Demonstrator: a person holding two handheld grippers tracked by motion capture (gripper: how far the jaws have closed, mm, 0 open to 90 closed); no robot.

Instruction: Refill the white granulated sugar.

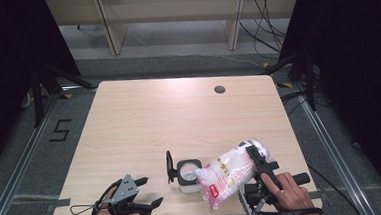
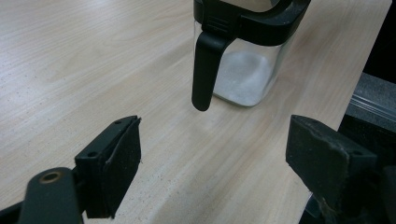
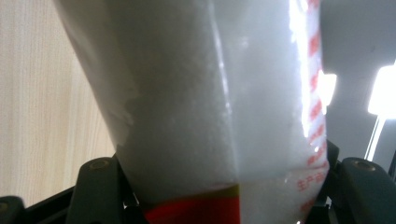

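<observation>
A small clear glass jar [image 1: 188, 176] with a black rim stands near the table's front edge, its black flip lid [image 1: 170, 166] hanging open to the left. White granules lie in the bottom of the jar [image 2: 243, 74]. A clear plastic bag of white granules [image 1: 232, 174] with red print lies tilted, its lower corner at the jar's mouth. My right gripper [image 1: 254, 156] is shut on the bag's upper part; the bag [image 3: 210, 116] bulges between its jaws. At the front left my left gripper [image 1: 150, 191] rests open and holds nothing, pointing at the jar from a short way off.
The light wooden table [image 1: 179, 113] has a round cable hole [image 1: 220, 89] at the back right. Black curtains flank both sides. A "5" marking [image 1: 59, 129] lies on the floor to the left, and cables run at the far right.
</observation>
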